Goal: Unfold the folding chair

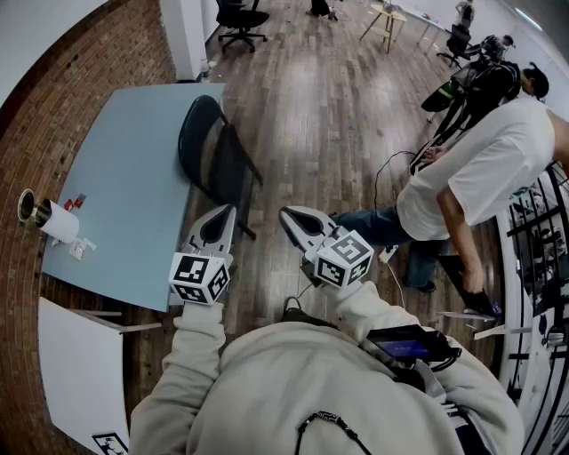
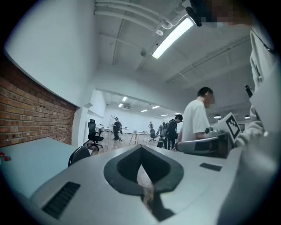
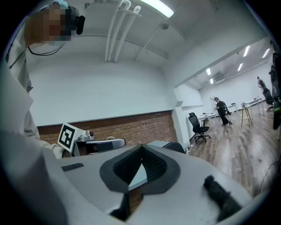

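Observation:
The black folding chair [image 1: 216,158] stands folded flat on the wooden floor, leaning against the right edge of the pale blue table [image 1: 116,191]. Its rounded top also shows in the left gripper view [image 2: 79,154] and as a dark curve in the right gripper view [image 3: 176,147]. My left gripper [image 1: 226,213] hangs just short of the chair's lower end, jaws shut and empty [image 2: 140,150]. To its right, level with it, my right gripper [image 1: 288,215] is also shut with nothing in it [image 3: 141,148]. Neither touches the chair.
A person in a white shirt [image 1: 484,169] bends over at the right, with cables on the floor nearby. A paper roll and a tin [image 1: 49,216] sit on the table's left end. A white board [image 1: 78,371] lies at lower left. An office chair [image 1: 242,19] stands far back.

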`<action>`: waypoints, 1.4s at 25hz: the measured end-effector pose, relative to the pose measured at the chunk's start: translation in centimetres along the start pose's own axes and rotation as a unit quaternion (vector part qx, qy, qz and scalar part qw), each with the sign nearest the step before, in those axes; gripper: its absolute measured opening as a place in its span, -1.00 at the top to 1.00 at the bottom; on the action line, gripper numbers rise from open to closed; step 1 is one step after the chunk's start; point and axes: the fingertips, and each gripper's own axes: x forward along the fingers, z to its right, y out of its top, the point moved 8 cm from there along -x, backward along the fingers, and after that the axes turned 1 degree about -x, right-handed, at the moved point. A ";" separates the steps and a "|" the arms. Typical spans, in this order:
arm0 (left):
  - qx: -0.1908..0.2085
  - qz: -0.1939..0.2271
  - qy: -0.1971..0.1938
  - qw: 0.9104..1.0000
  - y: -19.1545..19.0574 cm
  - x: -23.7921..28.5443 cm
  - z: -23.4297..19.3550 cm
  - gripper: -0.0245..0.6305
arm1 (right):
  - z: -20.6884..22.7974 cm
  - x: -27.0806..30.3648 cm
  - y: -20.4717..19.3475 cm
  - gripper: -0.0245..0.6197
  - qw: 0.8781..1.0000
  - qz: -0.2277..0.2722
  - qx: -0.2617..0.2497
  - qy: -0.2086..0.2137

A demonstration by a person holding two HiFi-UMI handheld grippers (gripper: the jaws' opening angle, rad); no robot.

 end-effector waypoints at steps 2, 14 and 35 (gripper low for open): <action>-0.003 0.005 0.011 1.000 0.2 1.9 -0.2 0.91 | 2.3 0.2 0.4 0.90 1.000 -0.001 -0.006 0.007; 0.012 -0.009 0.043 0.999 1.1 10.6 1.5 0.91 | 13.0 0.5 1.0 0.90 0.999 -0.008 0.024 0.047; 0.005 0.014 0.005 1.000 5.1 28.3 -21.7 0.91 | 25.8 23.8 5.1 0.90 1.000 -0.023 0.009 0.002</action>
